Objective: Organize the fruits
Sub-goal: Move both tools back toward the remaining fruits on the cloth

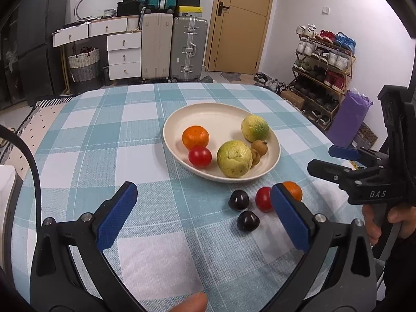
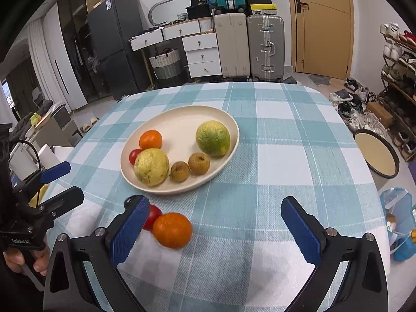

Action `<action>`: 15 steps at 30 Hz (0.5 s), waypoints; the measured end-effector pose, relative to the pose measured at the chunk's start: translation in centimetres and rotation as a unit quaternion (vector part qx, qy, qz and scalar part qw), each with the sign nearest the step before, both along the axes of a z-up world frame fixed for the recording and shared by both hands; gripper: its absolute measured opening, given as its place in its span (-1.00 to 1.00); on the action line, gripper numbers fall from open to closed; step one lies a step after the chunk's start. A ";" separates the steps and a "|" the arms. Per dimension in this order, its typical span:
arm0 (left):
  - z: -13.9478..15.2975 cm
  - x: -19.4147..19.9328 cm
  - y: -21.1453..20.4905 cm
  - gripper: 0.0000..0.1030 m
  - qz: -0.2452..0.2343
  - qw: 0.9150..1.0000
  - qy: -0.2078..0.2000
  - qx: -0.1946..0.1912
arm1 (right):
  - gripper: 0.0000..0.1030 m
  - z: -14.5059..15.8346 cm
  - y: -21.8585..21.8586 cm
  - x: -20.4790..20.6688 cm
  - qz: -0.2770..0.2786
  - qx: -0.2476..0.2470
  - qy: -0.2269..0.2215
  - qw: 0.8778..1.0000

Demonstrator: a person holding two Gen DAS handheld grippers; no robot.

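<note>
My left gripper (image 1: 202, 217) jaws wide, empty | right gripper (image 2: 212, 230) same | cream oval plate (image 2: 166, 119) at 12 o'clock | loose round orange tangerine (image 2: 172, 230) on checked bench (image 2: 286, 156).

White walls enclose the room, with a tan wooden door (image 1: 240, 23) at the back. Beside it stand a beige suitcase (image 1: 156, 45) and a silver suitcase (image 1: 189, 48), then a white drawer unit (image 1: 124, 55) and a woven basket (image 1: 83, 63). A dark refrigerator (image 2: 113, 44) stands left; a shoe rack (image 1: 323, 59) lines the right wall.
</note>
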State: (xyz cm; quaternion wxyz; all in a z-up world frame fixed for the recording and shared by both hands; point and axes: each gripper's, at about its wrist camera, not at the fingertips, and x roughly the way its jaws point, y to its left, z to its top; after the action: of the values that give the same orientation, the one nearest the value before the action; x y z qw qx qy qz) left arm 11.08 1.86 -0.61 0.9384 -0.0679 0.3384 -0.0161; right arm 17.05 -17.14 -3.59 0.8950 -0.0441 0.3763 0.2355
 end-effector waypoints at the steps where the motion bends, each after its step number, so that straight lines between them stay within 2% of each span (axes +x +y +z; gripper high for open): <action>1: -0.2 0.0 0.0 0.98 0.000 1.000 0.000 0.000 | 1.00 -0.3 -0.1 0.0 0.003 0.006 0.006 1.000; 5: -0.9 0.0 0.0 0.97 0.000 1.000 0.010 -0.009 | 1.00 -0.9 -0.2 -0.1 0.012 0.020 0.028 0.999; 15: -2.1 0.0 -0.7 0.98 -0.012 0.999 0.031 0.001 | 0.99 -1.8 0.7 -1.2 0.050 0.028 0.033 0.998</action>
State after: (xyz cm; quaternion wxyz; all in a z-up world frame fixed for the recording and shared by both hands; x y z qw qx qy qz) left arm 11.04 1.15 -2.70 0.9274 -0.0638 0.3679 -0.0248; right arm 15.89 -16.43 -5.41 0.8699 -0.0301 0.3964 0.2920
